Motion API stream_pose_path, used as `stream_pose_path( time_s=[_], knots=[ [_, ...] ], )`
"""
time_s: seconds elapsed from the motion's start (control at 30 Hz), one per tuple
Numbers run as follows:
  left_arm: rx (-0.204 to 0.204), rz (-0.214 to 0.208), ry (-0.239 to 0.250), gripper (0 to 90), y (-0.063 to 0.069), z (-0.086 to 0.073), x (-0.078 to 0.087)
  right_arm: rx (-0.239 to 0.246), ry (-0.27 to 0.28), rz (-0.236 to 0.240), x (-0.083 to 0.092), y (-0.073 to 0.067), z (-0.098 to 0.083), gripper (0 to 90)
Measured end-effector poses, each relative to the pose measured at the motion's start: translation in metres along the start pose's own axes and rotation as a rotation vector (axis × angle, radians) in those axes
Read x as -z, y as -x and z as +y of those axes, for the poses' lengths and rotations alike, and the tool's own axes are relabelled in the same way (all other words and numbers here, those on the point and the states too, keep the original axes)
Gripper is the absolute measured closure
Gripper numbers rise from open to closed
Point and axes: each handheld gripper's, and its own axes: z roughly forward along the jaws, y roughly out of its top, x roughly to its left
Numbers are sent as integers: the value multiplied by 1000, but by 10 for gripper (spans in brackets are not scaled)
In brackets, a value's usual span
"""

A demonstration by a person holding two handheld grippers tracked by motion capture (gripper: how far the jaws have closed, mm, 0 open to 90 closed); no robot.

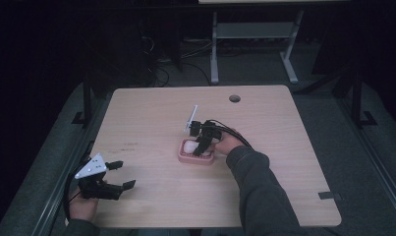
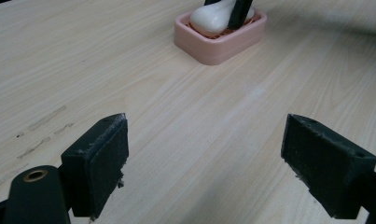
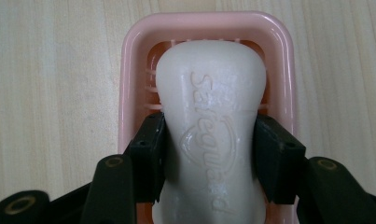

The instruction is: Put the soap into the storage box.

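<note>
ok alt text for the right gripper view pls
A white soap bar embossed "Safeguard" is clamped at its narrow waist by the right gripper, one black jaw on each side. The bar lies in a pink soap dish on a light wooden table.

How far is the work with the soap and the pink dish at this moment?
Done: the right gripper has reached the pink soap dish and its jaws press both sides of the white soap bar. In hand: that grasp, with the bar lying in the dish. Left: I cannot tell whether the soap goes in or comes out. The left gripper waits open over bare table.
</note>
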Motion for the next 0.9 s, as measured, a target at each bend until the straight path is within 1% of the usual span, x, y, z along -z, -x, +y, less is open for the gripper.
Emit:
stream_pose_path(
  time_s=[0.63, 0.7, 0.73, 0.8, 0.9],
  knots=[
    [-3, -2, -6, 148, 1, 1, 0, -15, 19, -2, 0, 0, -3, 461],
    [-3, -1, -7, 148, 1, 0, -1, -18, 21, -1, 0, 0, -4, 452],
    [-3, -1, -4, 148, 1, 0, -1, -23, 24, -7, 0, -1, -5, 434],
    [-3, -1, -3, 148, 1, 0, -1, -19, 29, -10, 1, -1, -5, 428],
    [-7, -3, -5, 148, 1, 1, -1, -27, 42, -15, 4, -2, -7, 390]
  ],
)
